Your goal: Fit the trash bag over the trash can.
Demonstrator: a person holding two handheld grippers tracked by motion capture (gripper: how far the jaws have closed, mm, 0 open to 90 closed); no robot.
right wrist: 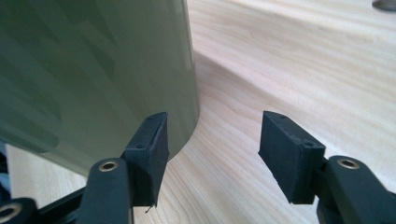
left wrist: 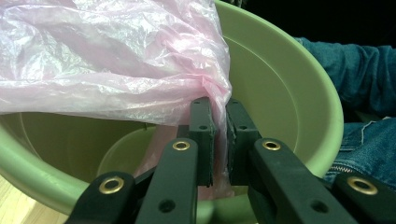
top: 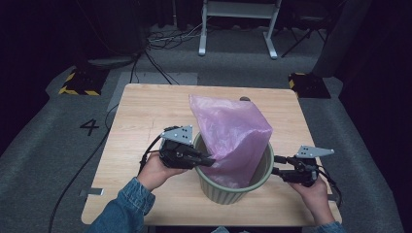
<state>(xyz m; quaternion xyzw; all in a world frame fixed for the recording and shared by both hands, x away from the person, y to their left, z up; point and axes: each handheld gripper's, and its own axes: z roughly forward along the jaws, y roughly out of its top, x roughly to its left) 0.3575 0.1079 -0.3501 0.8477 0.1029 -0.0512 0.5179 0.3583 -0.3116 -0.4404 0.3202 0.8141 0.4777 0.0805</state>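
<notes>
Denim sleeves (top: 127,204) at the bottom edge of the high view, hands coming up from them onto a light wooden table (top: 145,111). Near the table's front edge, a pale green ribbed bin (top: 233,191), standing upright. Rising out of it and leaning toward the far side, a pink plastic bag (top: 232,128), thin and crinkled, its lower part down inside the bin. Left gripper (top: 208,160) at the bin's left rim, reaching over it, clenched on a gathered fold of the bag; seen close in the left gripper view (left wrist: 219,135), black pads nearly together with the pink film (left wrist: 116,60) pinched between them, the bin's inner wall (left wrist: 280,79) behind. Right gripper (top: 278,165) just beside the bin's right side, released, jaws spread apart with nothing between them; in the right gripper view (right wrist: 212,144), one pad close against the bin's outer wall (right wrist: 93,70), the other over bare wood (right wrist: 280,60). Beyond the bag, near the far edge, a small dark object (top: 245,99), too small to make out.
</notes>
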